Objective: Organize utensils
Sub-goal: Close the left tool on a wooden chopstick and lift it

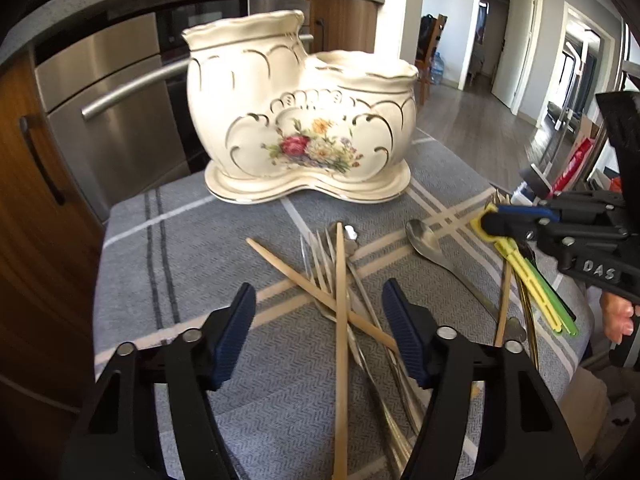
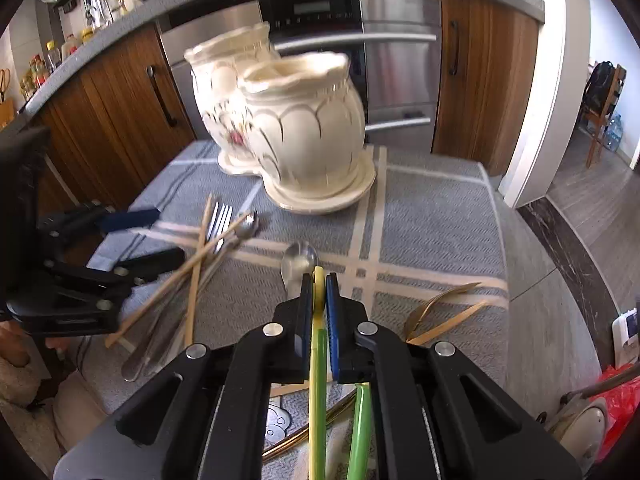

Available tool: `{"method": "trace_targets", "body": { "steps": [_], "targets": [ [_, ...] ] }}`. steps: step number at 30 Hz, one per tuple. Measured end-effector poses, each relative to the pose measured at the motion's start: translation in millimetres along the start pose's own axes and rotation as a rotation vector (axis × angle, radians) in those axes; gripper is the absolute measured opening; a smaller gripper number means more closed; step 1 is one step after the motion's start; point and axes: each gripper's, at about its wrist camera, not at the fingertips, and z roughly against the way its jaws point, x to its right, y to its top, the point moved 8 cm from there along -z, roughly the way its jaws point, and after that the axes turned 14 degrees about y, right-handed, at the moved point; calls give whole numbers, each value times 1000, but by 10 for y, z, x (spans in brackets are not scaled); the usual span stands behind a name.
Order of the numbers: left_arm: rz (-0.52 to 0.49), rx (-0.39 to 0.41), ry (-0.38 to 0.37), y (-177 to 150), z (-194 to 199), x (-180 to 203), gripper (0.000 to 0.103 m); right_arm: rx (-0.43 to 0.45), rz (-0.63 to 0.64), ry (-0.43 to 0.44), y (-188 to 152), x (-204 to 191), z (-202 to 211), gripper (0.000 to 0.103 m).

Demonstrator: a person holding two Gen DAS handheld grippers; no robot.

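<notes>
A cream ceramic holder (image 1: 300,116) with a flower print and two openings stands at the far side of the grey striped cloth (image 1: 180,248); it also shows in the right wrist view (image 2: 296,120). My left gripper (image 1: 318,312) is open, just above a pile of wooden chopsticks (image 1: 340,320) and metal forks (image 1: 320,256). My right gripper (image 2: 319,280) is shut on a yellow plastic utensil (image 2: 316,380), held above the cloth; it shows at the right of the left wrist view (image 1: 490,226). A green utensil (image 2: 360,420) lies beside the yellow one. A metal spoon (image 1: 428,240) lies near it.
Wooden cabinets (image 2: 120,92) and a steel oven front (image 2: 400,60) stand behind the table. Gold-coloured cutlery (image 2: 440,304) lies at the cloth's right. The table edge (image 2: 516,280) drops to a wood floor on the right. A chair (image 2: 600,96) stands in the doorway.
</notes>
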Motion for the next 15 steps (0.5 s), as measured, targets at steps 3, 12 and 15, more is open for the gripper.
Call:
{"method": "trace_targets", "body": {
  "steps": [3, 12, 15],
  "targets": [
    [1, -23, -19, 5, -65, 27, 43, 31, -5, 2, 27, 3, 104, 6],
    [-66, -60, -10, 71, -228, 208, 33, 67, -3, 0, 83, 32, 259, 6],
    [-102, -57, 27, 49, -293, 256, 26, 73, -1, 2, 68, 29, 293, 6]
  ]
}}
